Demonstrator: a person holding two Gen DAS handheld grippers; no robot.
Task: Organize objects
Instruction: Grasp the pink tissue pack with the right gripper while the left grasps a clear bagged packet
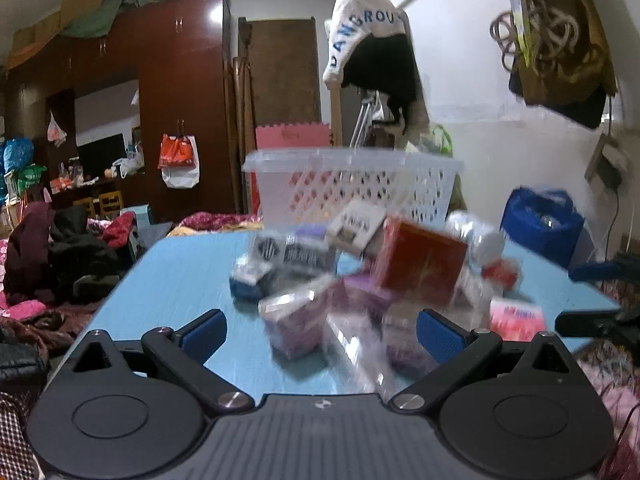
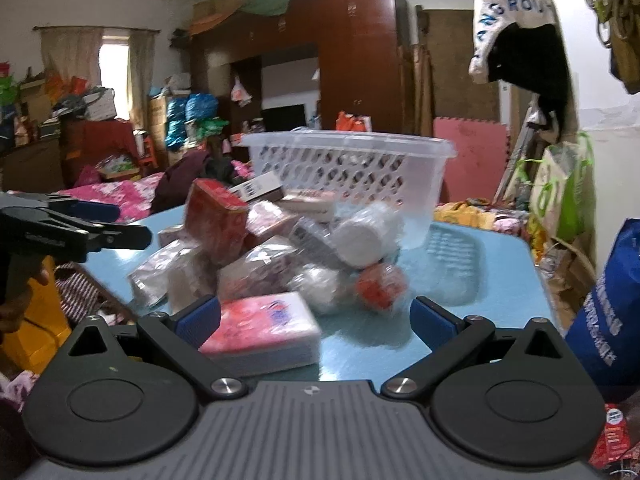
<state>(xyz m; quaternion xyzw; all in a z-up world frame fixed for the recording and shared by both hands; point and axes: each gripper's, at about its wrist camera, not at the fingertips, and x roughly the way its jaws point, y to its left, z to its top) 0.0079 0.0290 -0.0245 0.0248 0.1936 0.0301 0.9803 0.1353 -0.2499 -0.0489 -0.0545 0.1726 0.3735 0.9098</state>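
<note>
1. Hovering low over the near edge of a blue table [image 1: 180,264], left gripper [image 1: 320,330] with blue pads [image 1: 202,334] spread wide apart, gripping nothing.
2. Facing a blurred pile of small packages heaped mid-table: red box [image 1: 420,266] tilted on top, white box [image 1: 354,226] with dark print just behind it, black-and-white patterned box [image 1: 288,254] to the left, purple-pink wrapped pack [image 1: 298,320] nearest, between the fingers but not touched.
3. Standing behind the pile at the far edge of the table, white perforated basket [image 1: 352,186], upright; contents impossible to make out through the blur.
4. Held just above the table's other near corner, right gripper [image 2: 316,320] likewise wide apart, clamped on nothing.
5. Lying flat just inside its left pad [image 2: 200,320], pink tissue pack [image 2: 264,328]; contact with that pad impossible to judge.
6. Heaped beyond, same pile seen from the other side: red box [image 2: 216,220], white round-lidded jar [image 2: 360,240] on its side, small orange-red wrapped item [image 2: 380,286].
7. Reaching in from the left edge of the right view, other gripper's black body [image 2: 72,232].
8. Hanging at the right, blue bag [image 2: 608,312]; cluttered room and brown wardrobe [image 2: 352,60] behind.
</note>
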